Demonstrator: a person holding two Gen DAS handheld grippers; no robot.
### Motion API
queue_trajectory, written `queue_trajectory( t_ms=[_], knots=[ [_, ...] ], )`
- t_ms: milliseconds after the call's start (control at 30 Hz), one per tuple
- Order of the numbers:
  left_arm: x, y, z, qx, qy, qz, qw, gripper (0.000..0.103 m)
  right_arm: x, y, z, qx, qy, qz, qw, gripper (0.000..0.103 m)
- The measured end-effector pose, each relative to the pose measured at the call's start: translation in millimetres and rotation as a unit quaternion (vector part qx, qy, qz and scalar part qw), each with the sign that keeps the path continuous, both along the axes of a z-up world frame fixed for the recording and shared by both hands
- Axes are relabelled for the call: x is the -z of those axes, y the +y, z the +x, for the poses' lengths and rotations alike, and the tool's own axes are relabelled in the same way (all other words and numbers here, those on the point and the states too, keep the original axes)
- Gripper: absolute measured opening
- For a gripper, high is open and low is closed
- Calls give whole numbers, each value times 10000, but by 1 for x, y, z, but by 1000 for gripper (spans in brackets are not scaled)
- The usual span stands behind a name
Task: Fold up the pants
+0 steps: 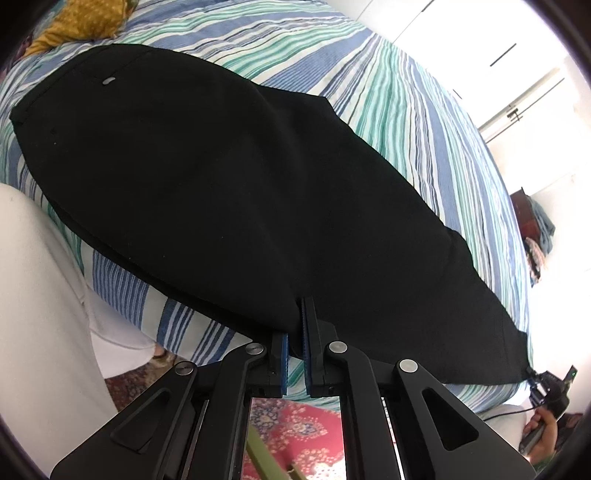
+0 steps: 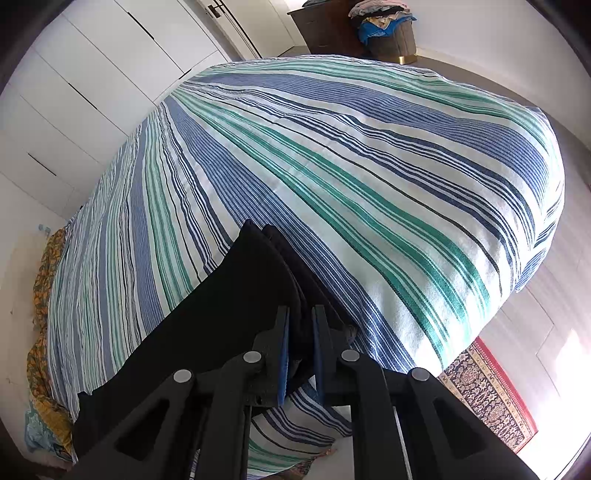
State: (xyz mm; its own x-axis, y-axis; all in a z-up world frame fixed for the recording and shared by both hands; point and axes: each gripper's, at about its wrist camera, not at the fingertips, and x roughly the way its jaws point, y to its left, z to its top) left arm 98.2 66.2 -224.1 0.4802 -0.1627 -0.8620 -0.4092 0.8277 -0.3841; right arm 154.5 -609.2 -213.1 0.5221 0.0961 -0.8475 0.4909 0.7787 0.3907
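Black pants (image 1: 221,177) lie lengthwise on the striped bed cover (image 1: 388,85), waistband with a small button at the far left, legs stacked and running to the right. My left gripper (image 1: 295,325) is shut on the near edge of the pants around mid-leg. My right gripper (image 2: 299,328) is shut on the hem end of the black pants (image 2: 236,295), which hang in a fold between its blue pads. The right gripper also shows in the left wrist view (image 1: 546,387) at the far right, at the hem corner.
The striped cover (image 2: 351,166) stretches wide beyond the pants. A mustard patterned cloth (image 1: 85,18) lies at the bed's far left. A red patterned rug (image 2: 491,391) is on the floor. White wardrobes (image 2: 92,85) and a laundry basket (image 2: 388,33) stand beyond the bed.
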Motion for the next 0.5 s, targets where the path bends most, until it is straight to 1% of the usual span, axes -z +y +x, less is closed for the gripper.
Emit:
queue_trajectory(
  t_ms=[200, 367, 400, 433, 467, 500],
  knots=[
    [1, -3, 0, 31, 38, 112, 9999, 6, 0, -1, -1, 5, -50, 55, 10000, 12],
    [-1, -6, 0, 24, 61, 224, 9997, 15, 0, -5, -5, 108, -183, 226, 9995, 14],
    [-1, -7, 0, 12, 71, 239, 9997, 18, -1, -6, -7, 153, -220, 243, 9993, 14],
    [-2, -8, 1, -18, 94, 279, 9996, 26, -2, -7, -9, 195, -259, 231, 9992, 15],
    [-3, -7, -1, -70, 126, 325, 9994, 39, -5, -7, -11, 246, -302, 189, 9991, 18],
    [-6, -5, -4, -150, 162, 368, 9991, 45, -8, -7, -14, 315, -353, 123, 9988, 24]
  ],
)
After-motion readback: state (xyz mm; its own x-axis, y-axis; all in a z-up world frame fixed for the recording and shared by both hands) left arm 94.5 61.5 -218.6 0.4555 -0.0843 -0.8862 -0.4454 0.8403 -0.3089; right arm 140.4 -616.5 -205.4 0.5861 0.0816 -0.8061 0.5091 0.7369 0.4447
